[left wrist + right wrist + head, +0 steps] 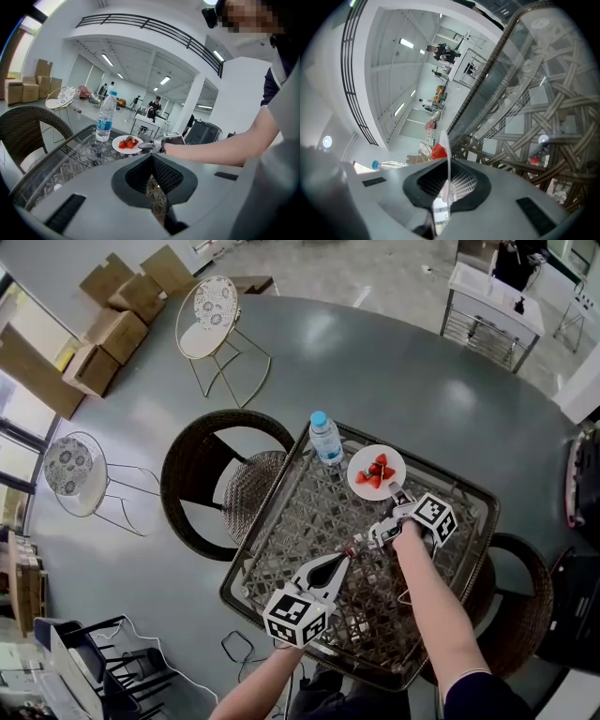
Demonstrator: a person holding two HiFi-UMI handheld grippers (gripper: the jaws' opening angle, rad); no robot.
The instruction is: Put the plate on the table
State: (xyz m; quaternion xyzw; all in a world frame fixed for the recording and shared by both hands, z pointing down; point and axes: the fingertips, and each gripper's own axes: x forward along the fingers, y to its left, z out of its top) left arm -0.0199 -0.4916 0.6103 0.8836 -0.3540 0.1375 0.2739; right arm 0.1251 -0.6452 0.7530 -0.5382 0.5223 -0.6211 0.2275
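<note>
A white plate [364,465] with red strawberries [376,472] sits at the far side of the glass-topped wicker table [309,512]; whether it rests on the glass or hovers just above it I cannot tell. My right gripper [393,493] is shut on the plate's near rim. In the right gripper view the plate [446,154] runs edge-on between the jaws of the right gripper [446,165], with a strawberry [438,151] beside it. My left gripper [343,562] hovers over the table's middle, shut and holding nothing. The left gripper view shows the plate [120,139] ahead.
A water bottle [325,439] with a blue cap stands just left of the plate. Dark wicker chairs [211,479] flank the table. White wire chairs [214,310] and cardboard boxes [112,329] stand farther off on the grey floor.
</note>
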